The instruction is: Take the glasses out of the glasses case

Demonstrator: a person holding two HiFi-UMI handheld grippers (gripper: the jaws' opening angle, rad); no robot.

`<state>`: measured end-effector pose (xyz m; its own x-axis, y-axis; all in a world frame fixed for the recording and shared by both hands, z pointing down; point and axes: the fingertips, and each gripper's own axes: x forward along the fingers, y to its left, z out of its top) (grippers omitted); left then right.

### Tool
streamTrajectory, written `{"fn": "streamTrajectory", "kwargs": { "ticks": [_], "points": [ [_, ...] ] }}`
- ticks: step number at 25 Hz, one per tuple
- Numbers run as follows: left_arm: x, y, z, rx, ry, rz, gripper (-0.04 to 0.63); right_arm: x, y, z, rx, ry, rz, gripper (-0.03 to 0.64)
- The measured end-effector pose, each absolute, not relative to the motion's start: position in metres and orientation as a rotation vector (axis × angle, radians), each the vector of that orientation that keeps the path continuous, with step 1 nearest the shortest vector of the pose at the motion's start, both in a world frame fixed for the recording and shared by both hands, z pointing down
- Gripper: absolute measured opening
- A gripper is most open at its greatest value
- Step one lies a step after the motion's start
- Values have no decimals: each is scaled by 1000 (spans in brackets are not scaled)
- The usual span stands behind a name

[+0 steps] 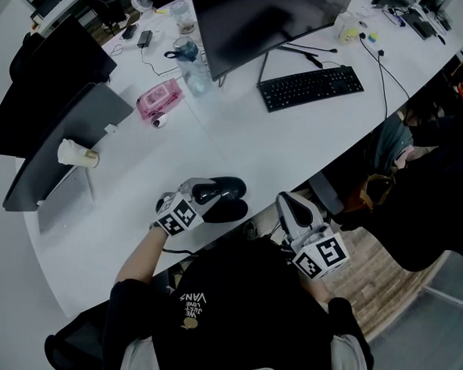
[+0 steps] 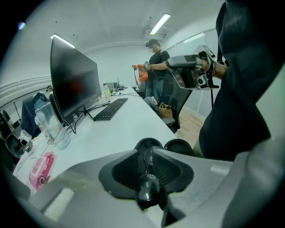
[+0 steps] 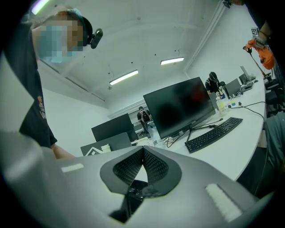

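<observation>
A black glasses case [image 1: 227, 211] lies open near the front edge of the white table [image 1: 241, 135]; its two round halves [image 2: 178, 146] show just beyond my left gripper. My left gripper [image 1: 205, 193] points down at it. Its jaws stand a little apart, and dark-lensed glasses [image 2: 147, 187] sit in the gap [image 2: 149, 153] without the pads visibly pressing on them. My right gripper [image 1: 288, 201] hangs off the table's edge, to the right of the case. In its own view its pads meet at the tips [image 3: 142, 151] with nothing between them.
A keyboard [image 1: 311, 87] and a big monitor [image 1: 260, 22] stand at the back. A water bottle [image 1: 194, 69], a pink pack [image 1: 159, 98] and a paper cup [image 1: 77, 154] lie to the left. Another person [image 2: 156, 67] stands far off beyond the table.
</observation>
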<state>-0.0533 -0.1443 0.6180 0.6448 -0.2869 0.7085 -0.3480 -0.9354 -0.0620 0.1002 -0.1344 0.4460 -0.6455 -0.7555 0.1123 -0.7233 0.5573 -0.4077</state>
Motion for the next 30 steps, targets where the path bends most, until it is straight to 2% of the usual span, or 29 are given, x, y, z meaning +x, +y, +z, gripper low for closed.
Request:
{"fn": "streamTrajectory", "kwargs": {
  "ticks": [5, 30],
  "points": [
    [-54, -143, 634, 2745, -449, 1254, 117, 101, -139, 449, -1284, 2708, -667, 2],
    [-53, -142, 675, 2622, -228, 1377, 117, 112, -154, 457, -1280, 2708, -707, 2]
  ]
}}
